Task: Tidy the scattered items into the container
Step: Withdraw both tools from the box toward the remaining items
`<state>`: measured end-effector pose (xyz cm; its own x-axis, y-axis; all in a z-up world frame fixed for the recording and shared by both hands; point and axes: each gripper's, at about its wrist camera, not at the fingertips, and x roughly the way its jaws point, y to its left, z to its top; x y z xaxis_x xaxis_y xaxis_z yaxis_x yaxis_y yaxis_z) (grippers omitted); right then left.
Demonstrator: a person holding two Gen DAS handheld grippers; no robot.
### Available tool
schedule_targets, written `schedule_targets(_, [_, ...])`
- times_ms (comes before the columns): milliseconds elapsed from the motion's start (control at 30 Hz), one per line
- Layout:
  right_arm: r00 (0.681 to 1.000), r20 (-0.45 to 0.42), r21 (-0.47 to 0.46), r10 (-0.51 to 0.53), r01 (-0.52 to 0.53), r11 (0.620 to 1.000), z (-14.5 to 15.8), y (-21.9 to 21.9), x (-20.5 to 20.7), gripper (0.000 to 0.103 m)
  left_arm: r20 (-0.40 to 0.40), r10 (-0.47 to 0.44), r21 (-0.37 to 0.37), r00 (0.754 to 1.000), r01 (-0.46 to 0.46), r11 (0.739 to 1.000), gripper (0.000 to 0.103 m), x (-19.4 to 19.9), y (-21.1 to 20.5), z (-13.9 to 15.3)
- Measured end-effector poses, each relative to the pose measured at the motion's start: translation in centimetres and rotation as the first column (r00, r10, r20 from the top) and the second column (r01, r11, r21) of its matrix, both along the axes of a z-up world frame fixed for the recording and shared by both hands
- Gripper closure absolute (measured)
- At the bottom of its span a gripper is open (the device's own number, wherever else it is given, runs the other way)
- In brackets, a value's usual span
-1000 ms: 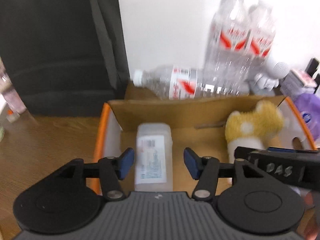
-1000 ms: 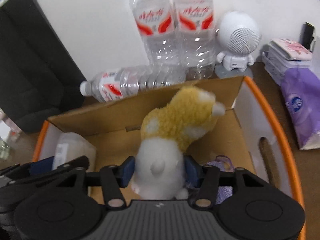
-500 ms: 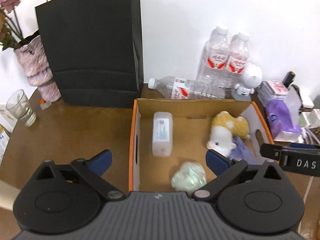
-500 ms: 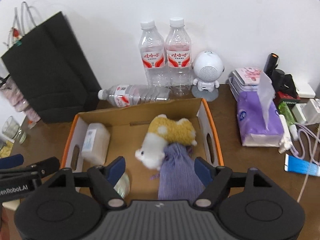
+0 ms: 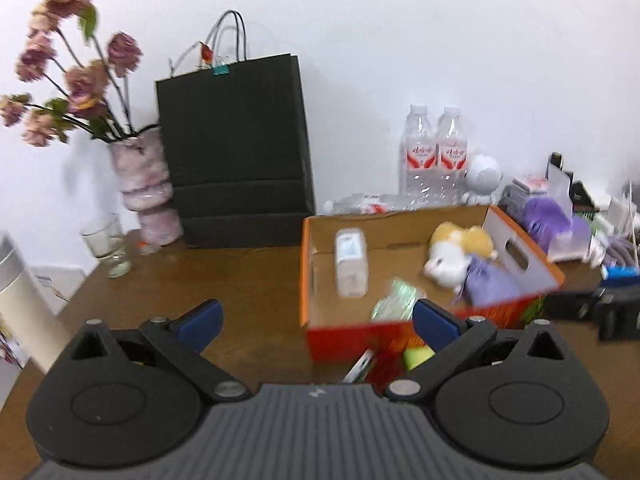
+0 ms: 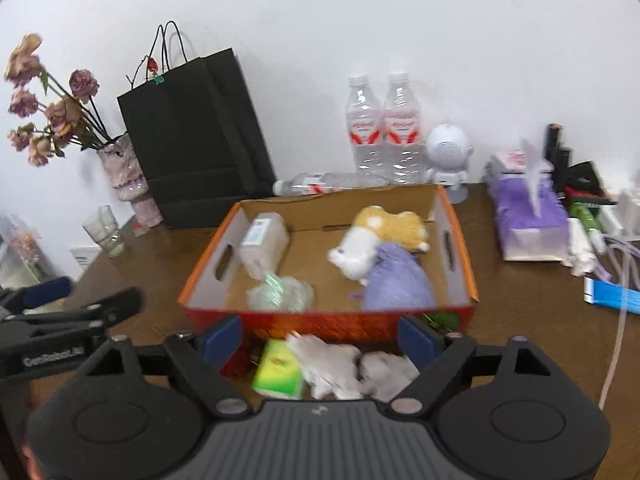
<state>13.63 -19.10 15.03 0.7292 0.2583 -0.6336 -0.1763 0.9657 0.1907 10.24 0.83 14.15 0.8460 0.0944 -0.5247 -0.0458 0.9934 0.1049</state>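
Note:
An orange-rimmed cardboard box (image 5: 524,240) (image 6: 460,248) sits on the brown table. Lying in it are a white plastic bottle (image 5: 351,262) (image 6: 264,240), a yellow-and-white plush toy (image 5: 460,248) (image 6: 380,236), a purple pouch (image 5: 492,284) (image 6: 396,284) and a clear crinkled wrap (image 5: 394,300) (image 6: 280,294). In front of the box lie a green pack (image 6: 278,368) and crumpled white tissue (image 6: 348,368). My left gripper (image 5: 316,320) hangs open and empty, back from the box's near left corner. My right gripper (image 6: 320,338) hovers above the loose items with its jaws opening, gripping nothing.
A black paper bag (image 5: 236,152), a vase of dried roses (image 5: 144,188) and a glass (image 5: 106,246) stand at the back left. Two upright water bottles (image 6: 384,132), a lying bottle (image 6: 328,182), a white speaker figure (image 6: 448,156) and a purple tissue pack (image 6: 532,216) crowd the back right.
Both grippers let go, the left of the white bottle and the right of the plush toy, and pulled back and up out of the box with their jaws spreading wide.

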Motion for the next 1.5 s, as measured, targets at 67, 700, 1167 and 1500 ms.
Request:
schedule_targets(67, [0.998,0.056,-0.007,-0.022,0.022,1.0,-1.3,-0.2,-2.3,0.017,0.031,-0.018,-0.002,0.999,0.018,1.0,0.0,-2.1,0.5,-1.3])
schedule_targets(700, [0.988,0.152,0.039,-0.011,0.005,0.999,-12.5,-0.3,-15.5,0.016,-0.031,-0.084,-0.194,0.996,0.077,0.978,0.0,-13.6,-0.3,-12.3])
schedule_targets(1167, [0.989,0.141,0.081,-0.045,0.033,0.996,-13.9,-0.7,-16.8,0.015,-0.09,-0.153,-0.229,0.984,0.129,0.965,0.0,-13.4,-1.5,-14.2])
schedule_targets(1500, [0.996,0.075,0.101,-0.042,0.034,0.994,-14.2,-1.0,-15.8,0.014,-0.1,-0.124,-0.202,0.987,0.102,0.974,0.0,-13.0,-2.0,-14.2])
